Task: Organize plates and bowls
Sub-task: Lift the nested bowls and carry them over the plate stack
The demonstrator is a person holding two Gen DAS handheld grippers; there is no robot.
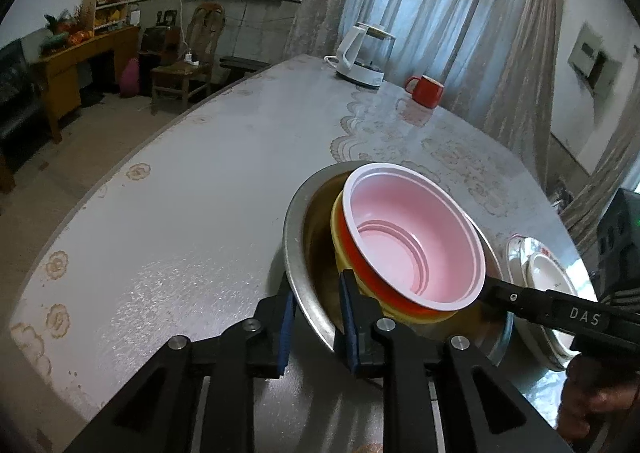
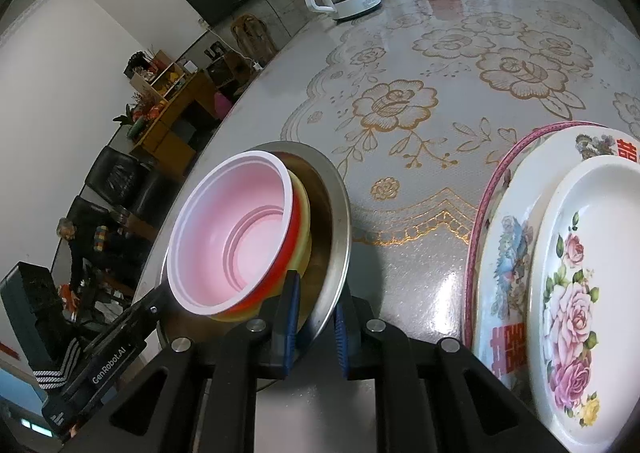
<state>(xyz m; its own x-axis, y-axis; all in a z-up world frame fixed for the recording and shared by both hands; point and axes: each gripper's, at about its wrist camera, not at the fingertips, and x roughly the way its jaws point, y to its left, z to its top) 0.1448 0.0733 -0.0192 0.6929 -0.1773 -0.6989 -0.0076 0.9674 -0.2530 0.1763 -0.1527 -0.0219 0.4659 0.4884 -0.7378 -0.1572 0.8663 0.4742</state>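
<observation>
A steel bowl holds a nested stack: a yellow bowl, a red bowl and a pink bowl on top. My left gripper is shut on the steel bowl's near rim, one pad inside, one outside. My right gripper is shut on the opposite rim of the steel bowl; the pink bowl shows there too. Two stacked plates lie to the right: a floral white plate on a larger pink-rimmed plate. The right gripper's arm shows in the left view.
A round table with a lace-pattern cover carries a white kettle and a red mug at the far side. Chairs, a wooden cabinet and a seated person are beyond the table's left edge.
</observation>
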